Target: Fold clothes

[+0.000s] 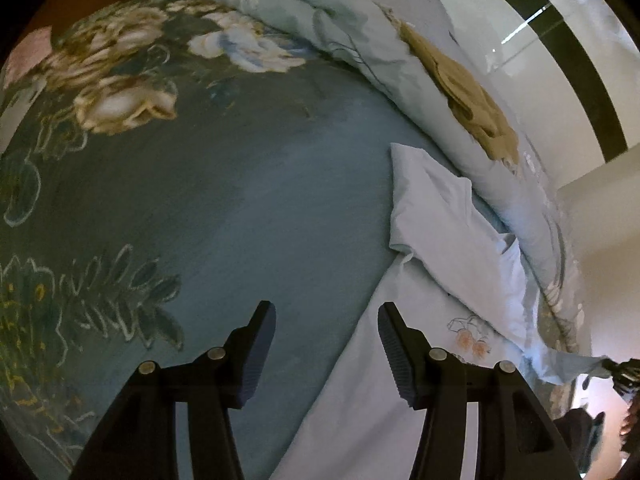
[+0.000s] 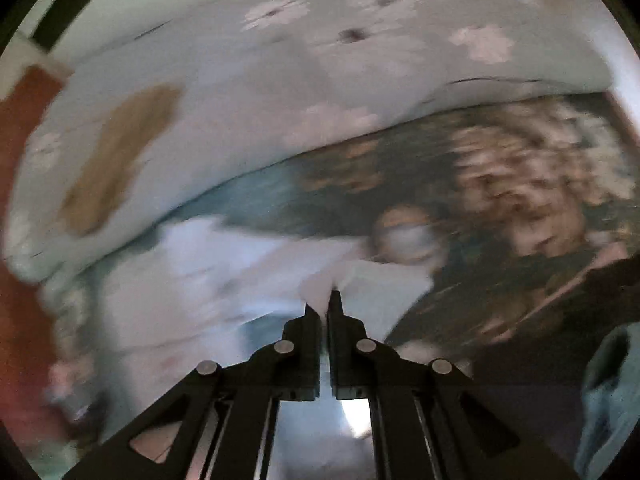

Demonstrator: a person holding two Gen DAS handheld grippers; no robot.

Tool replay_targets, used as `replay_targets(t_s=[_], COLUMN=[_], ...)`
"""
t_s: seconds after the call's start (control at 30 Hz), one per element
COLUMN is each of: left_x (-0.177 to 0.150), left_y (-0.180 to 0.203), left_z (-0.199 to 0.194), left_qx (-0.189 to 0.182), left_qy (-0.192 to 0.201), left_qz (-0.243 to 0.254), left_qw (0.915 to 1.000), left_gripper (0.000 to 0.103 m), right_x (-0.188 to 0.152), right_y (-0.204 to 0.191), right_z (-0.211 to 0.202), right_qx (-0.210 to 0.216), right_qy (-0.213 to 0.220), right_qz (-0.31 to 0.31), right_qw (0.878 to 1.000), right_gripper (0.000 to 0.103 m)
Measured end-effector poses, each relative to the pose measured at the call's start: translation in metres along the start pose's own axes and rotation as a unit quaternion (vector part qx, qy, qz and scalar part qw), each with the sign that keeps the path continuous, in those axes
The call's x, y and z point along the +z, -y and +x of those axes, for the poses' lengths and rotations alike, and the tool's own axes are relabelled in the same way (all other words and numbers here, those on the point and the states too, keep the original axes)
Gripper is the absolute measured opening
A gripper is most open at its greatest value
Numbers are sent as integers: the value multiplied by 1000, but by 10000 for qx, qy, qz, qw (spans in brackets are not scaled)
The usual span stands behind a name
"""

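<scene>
Covering nearly everything in both views, the bed [image 1: 248, 200] wears a dark blue-green sheet printed with large flowers, which serves as the flat work surface for folding. Along its far side lies a bunched pale floral duvet [image 1: 360, 36], seemingly pushed aside to free room, with a tan cloth [image 1: 472, 96] dropped on top of it, possibly waiting its turn. The pale blue garment [image 1: 440, 248] lies on the sheet against the duvet's edge, partly doubled over, a small orange motif near its lower part. The left tongs [image 1: 327, 354] hover over the garment's near edge with jaws standing apart and nothing between them, probably lining up for a second hold. The right tongs [image 2: 323, 304] are closed, pinching a peak of the pale blue garment [image 2: 224, 264] between their tips; the fabric rises to them like a tent, which suggests the corner is being lifted to carry it across for a fold. That view is heavily blurred.
</scene>
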State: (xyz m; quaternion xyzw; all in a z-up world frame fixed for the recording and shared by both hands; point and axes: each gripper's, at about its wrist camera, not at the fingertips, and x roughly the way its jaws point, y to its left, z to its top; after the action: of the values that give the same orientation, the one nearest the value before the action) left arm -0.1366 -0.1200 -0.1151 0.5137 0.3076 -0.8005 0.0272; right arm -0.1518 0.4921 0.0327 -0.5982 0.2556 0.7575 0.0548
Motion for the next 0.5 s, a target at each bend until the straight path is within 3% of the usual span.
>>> replay_targets(t_s=[0.1,0.2,0.37,0.5], left_x=[-1,-1,-2,-1], left_y=[-11,-20,-38,-53], left_z=[-4,-8,-14,-21], left_qx=[-154,-287,-451,-539], left_qy=[-18,-27,-21,20], left_qz=[-164,-261,-481,-627], left_qw=[9997,9992,9978,9966], left_gripper=[58,58,59,61], right_x=[-7,-21,-23,-17], right_y=[-51,-95,-132,-166], right_z=[9,26,49,86], right_qx=[680,1391,2408,2150], right_qy=[-769,-1481,-1530,-1679], right_qz=[-336,-392,335,363], right_qw=[9941,9784,9579,9614], right_gripper=[3,3,3,3])
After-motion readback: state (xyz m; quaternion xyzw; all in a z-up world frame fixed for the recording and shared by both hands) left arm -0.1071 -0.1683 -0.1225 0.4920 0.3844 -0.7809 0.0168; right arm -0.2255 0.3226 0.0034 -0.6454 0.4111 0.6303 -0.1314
